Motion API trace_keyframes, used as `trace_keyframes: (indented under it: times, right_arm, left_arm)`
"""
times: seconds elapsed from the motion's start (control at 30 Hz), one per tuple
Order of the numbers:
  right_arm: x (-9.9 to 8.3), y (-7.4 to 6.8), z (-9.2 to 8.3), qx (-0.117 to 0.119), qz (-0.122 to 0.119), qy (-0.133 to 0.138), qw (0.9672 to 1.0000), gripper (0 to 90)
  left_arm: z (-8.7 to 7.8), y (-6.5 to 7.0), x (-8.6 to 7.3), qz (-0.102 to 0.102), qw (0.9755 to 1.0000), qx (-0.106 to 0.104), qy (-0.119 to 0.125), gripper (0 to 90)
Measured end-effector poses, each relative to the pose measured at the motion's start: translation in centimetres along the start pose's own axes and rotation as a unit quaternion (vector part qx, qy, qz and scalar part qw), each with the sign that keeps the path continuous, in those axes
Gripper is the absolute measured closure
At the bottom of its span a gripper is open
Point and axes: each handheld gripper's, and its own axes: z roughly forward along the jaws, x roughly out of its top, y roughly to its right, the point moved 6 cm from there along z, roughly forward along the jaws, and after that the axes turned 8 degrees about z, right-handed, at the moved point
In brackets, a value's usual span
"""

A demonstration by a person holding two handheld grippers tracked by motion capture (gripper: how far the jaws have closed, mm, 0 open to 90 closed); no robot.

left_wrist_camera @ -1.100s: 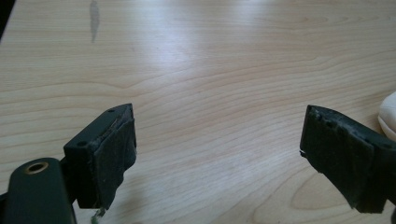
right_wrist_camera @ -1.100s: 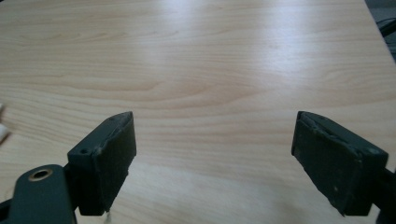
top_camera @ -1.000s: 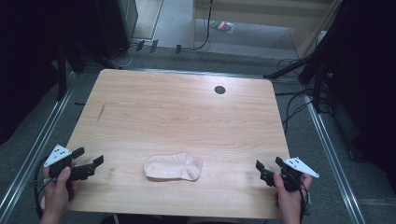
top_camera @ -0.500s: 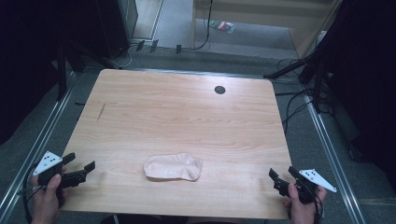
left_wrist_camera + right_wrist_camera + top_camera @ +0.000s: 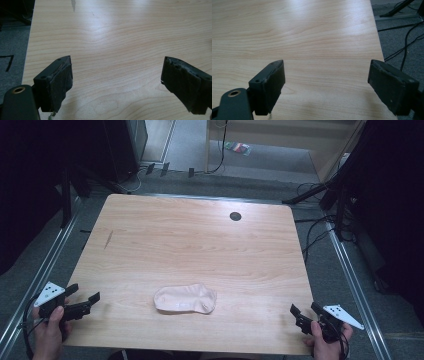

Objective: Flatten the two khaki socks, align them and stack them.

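Now, pale wood-grain surface (image 5: 200,245) under me, no writing to read. Soft pinkish sock (image 5: 185,299) lies flat near the front edge, long axis left to right, rounded end leftward. My left hand-held gripper (image 5: 85,303) and right hand-held gripper (image 5: 299,315) sit at the corners, jaws wide apart, empty.

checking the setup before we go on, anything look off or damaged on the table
Little stands out. The sock lies flat near the table's front edge, apart from both open grippers, left gripper and right gripper. One dark scuff mark streaks the wood near the left edge. The pad on a left gripper jaw looks frayed.
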Motion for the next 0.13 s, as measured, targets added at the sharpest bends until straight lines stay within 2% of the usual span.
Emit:
trace_keyframes:
  times: [0.13]
  right_arm:
    - [0.17,0.11,-0.10,-0.002,0.013,0.014,0.9998,14.1]
  left_arm:
    - [0.16,-0.01,-0.01,0.001,1.0000,0.002,-0.005,11.0]
